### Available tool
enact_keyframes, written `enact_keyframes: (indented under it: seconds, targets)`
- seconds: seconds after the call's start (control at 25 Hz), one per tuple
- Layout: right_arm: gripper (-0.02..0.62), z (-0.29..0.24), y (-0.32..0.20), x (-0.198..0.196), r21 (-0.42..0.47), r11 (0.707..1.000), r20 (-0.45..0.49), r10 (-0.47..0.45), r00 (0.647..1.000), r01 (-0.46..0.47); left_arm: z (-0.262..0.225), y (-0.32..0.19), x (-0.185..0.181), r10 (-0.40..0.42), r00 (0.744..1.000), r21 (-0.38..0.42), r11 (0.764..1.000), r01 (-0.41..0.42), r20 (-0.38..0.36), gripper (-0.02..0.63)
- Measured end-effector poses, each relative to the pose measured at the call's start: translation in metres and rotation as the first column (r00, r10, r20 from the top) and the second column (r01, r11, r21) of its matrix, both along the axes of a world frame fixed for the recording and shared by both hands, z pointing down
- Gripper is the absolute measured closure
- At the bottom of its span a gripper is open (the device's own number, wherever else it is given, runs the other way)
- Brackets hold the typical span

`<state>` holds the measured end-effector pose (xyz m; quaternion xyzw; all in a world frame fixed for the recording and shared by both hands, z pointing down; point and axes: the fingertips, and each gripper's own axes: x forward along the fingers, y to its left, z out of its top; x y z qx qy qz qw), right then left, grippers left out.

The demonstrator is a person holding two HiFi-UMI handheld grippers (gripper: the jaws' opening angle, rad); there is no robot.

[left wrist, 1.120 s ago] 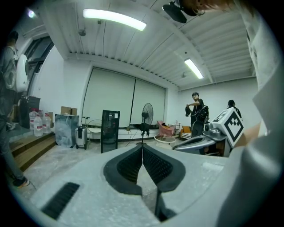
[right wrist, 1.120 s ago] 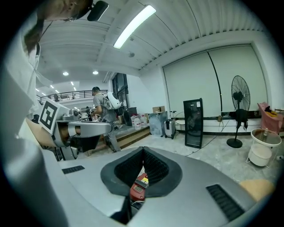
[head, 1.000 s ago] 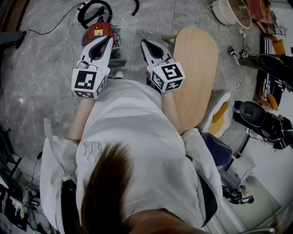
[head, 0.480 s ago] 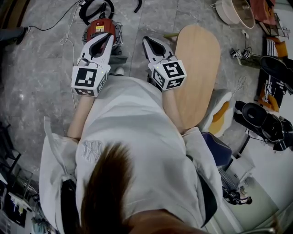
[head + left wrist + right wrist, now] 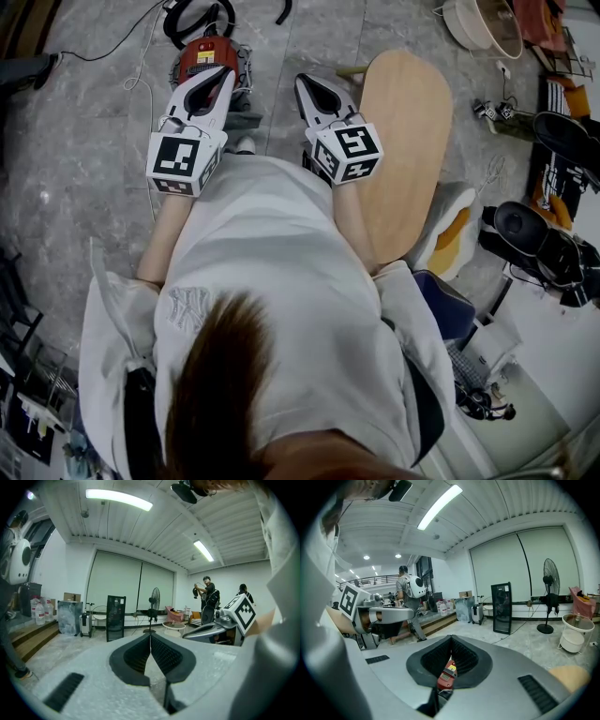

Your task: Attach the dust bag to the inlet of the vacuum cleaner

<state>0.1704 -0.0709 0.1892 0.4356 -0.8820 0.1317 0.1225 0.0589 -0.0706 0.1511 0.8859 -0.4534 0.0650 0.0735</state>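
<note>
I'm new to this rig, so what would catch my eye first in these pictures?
The left gripper and right gripper, each with a black-and-white marker cube, are held side by side, both shut and empty. Just beyond them a red vacuum cleaner sits on the floor, with an oval wooden board at the right.

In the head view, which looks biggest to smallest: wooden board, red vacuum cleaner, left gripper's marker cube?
1. The wooden board.
2. Tie: red vacuum cleaner and marker cube on the left gripper look alike; the cube is nearer.
</note>
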Motion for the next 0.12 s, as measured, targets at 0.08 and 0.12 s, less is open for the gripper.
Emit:
enact_keyframes:
  seconds: [0.08, 0.12]
  targets:
    - [0.594, -0.0002, 0.0000, 0.0000, -0.001, 1.000, 0.000, -0.001, 1.000, 0.001, 0.0000, 0.0002, 0.0009, 0.004, 1.000, -0.002, 1.000, -0.004, 0.000, 0.588]
    - [0.594, -0.0004, -0.0001, 0.0000, -0.001, 1.000, 0.000, -0.001, 1.000, 0.001, -0.0001, 0.0003, 0.0012, 0.006, 1.000, -0.003, 1.000, -0.006, 0.000, 0.587]
